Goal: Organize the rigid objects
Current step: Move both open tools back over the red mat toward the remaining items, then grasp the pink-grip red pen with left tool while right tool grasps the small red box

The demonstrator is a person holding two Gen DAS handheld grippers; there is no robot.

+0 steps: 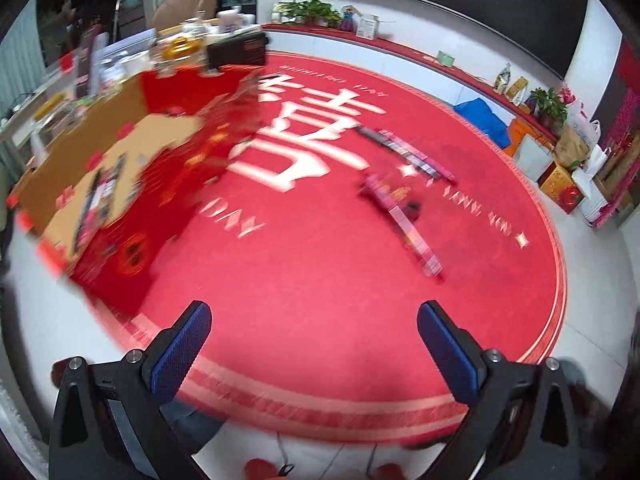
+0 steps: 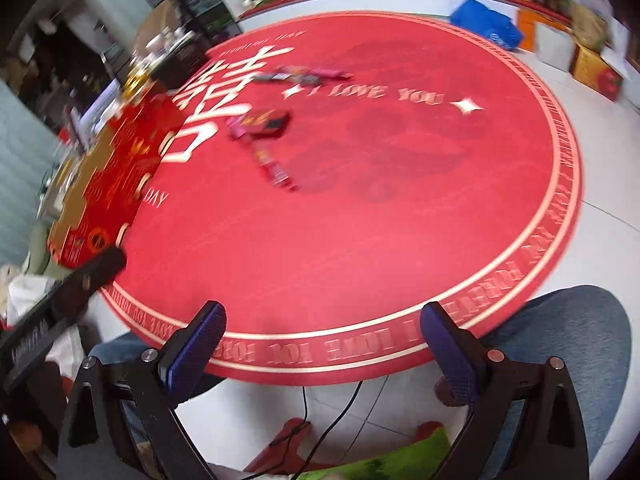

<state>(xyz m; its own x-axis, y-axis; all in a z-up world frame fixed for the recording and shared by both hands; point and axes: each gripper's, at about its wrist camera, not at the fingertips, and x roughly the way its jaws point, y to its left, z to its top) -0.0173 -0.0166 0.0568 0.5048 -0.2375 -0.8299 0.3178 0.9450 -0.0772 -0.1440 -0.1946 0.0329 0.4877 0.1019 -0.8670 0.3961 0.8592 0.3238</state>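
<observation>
With both grippers held above the near rim of the round red mat, neither carries anything: the left gripper and the right gripper each show blue-padded fingers spread wide, empty mat between them. Below the right gripper, off the near edge of the mat, lie the person's denim-clad legs and a black cable on the white floor. Farther in, near the middle of the mat, lie the task's things: a long pink box, and just beyond it a second long box beside the white lettering. Motion blur hides their labels and whether the two touch. At the left edge of the mat stands an open red carton with flat items inside, plausibly the destination, though that is a judgement. The step in hand appears to be the approach before a first pick. The next move calls for carrying one gripper forward to the nearer box, aligning the jaws across its narrow width, then closing.
</observation>
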